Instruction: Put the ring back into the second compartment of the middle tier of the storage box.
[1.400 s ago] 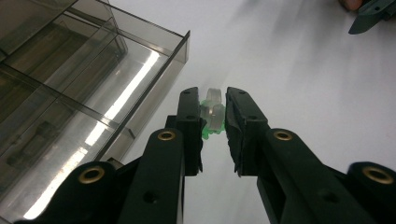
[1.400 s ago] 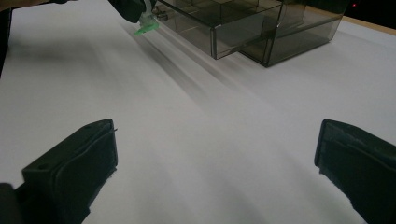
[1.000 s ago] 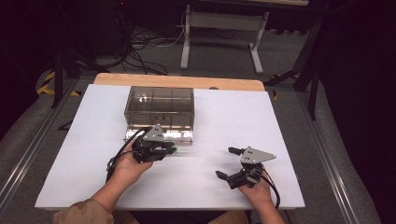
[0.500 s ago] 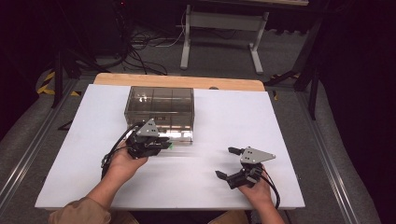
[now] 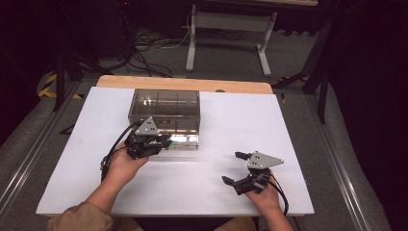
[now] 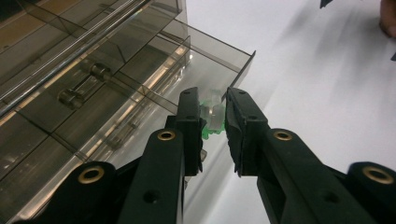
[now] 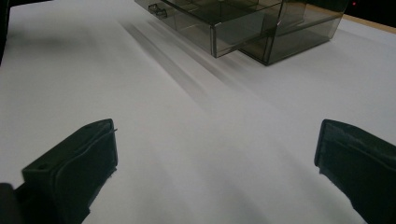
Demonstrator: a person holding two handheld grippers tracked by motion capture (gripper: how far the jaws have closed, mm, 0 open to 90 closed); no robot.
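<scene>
While the left tool [image 6: 214, 125] is held over the pulled-out bottom drawer [image 6: 219, 56] of a smoked-plastic drawer cabinet [image 5: 164, 109], a small clear and green plastic piece [image 6: 212, 119] is gripped between its two black jaws, just above the drawer's front corner. In the left gripper view the piece is seen pinched at the jaw tips, its clear part uppermost and green edges showing at the sides. Inside the cabinet, thin dividers are seen splitting the drawers into compartments, and a small dark metal part [image 6: 84, 86] lies in one compartment further back; what else the compartments hold cannot be told through the tinted walls. The cabinet stands toward the far side of the white table [image 5: 298, 125]. The right tool [image 5: 243, 167] is rested on the table near its front edge, well apart from the cabinet, with its jaws spread wide and nothing between them.
</scene>
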